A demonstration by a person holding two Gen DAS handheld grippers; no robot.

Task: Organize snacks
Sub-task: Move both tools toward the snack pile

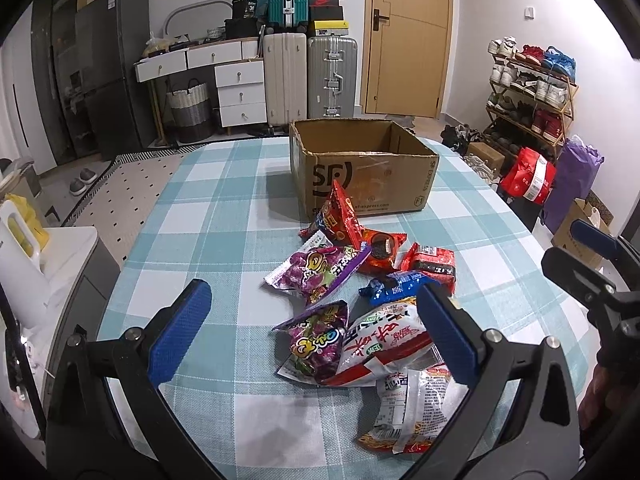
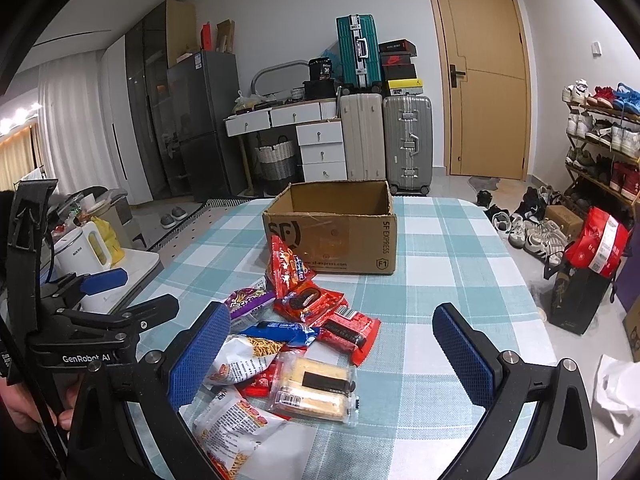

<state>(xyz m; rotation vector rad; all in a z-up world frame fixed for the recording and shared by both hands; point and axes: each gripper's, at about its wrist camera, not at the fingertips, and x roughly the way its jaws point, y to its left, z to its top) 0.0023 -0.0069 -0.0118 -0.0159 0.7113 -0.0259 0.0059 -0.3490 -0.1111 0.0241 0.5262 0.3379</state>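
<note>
An open cardboard box [image 1: 362, 176] [image 2: 336, 236] stands on the checked tablecloth beyond a heap of snack packets. In the left wrist view the heap holds a purple candy bag [image 1: 320, 268], a second purple bag [image 1: 318, 344], a red wafer pack [image 1: 434, 266] and a white-and-red packet [image 1: 384, 344]. My left gripper [image 1: 316, 336] hovers over the heap's near end, open, nothing between its pads. My right gripper [image 2: 334, 354] hangs open above a clear-wrapped cracker pack [image 2: 312, 390], not touching it. A red triangular bag [image 2: 286, 266] leans against the box.
The table's left edge borders a white side cabinet with a kettle [image 2: 86, 246]. Right of the table are a shoe rack [image 1: 528, 84], a red bag [image 2: 598, 246] and shoes on the floor. Suitcases [image 1: 310, 76] and a door [image 1: 408, 36] stand behind.
</note>
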